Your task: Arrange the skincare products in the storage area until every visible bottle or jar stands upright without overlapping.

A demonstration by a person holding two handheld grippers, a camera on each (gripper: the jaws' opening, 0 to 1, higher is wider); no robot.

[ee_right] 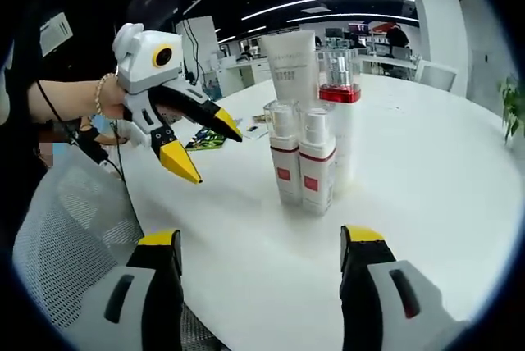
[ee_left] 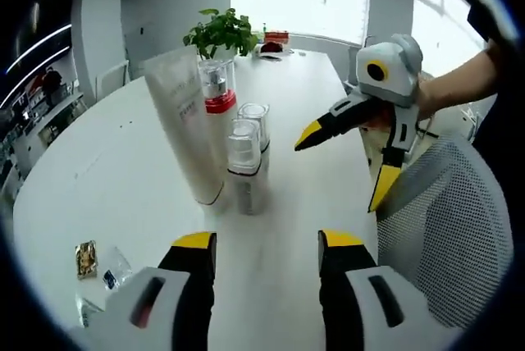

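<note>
Four skincare items are standing upright, clustered mid-way across the white table. The tall white tube is rising at the far left; the red-banded pump bottle is standing just beside it; two small clear-capped bottles are sitting nearest me. My left gripper is hovering, jaws released; my right gripper is hovering, jaws spread, grasping nothing.

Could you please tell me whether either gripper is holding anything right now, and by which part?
Nothing is held: the left gripper and right gripper both have open, empty jaws, apart from the bottles.
</note>
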